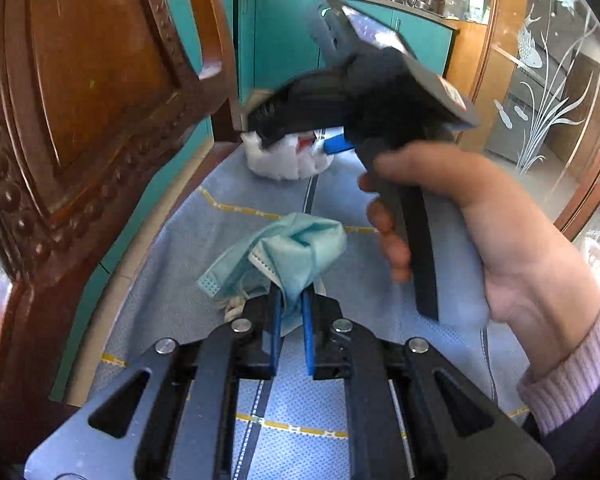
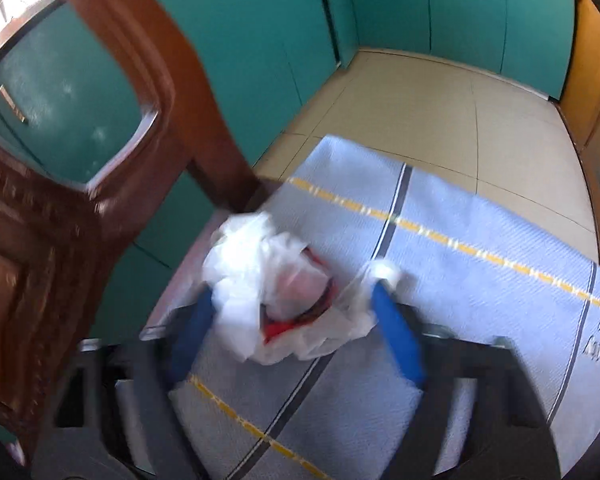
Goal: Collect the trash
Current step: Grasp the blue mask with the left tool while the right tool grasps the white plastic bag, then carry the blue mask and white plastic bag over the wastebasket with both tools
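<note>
Left claw (image 1: 291, 312) pinches a crumpled face mask (image 1: 288, 252) — light, limp — on the tabletop (image 1: 228, 192); right claw (image 2: 296, 316) straddles the white plastic bag (image 2: 268, 280), pads apart; bunch its thin, slippery film.

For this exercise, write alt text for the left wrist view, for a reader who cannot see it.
The left gripper is shut on a crumpled teal face mask lying on a blue-grey cloth. Beyond it, a hand aims the right gripper at a white plastic bag. A carved wooden chair fills the left side.
</note>
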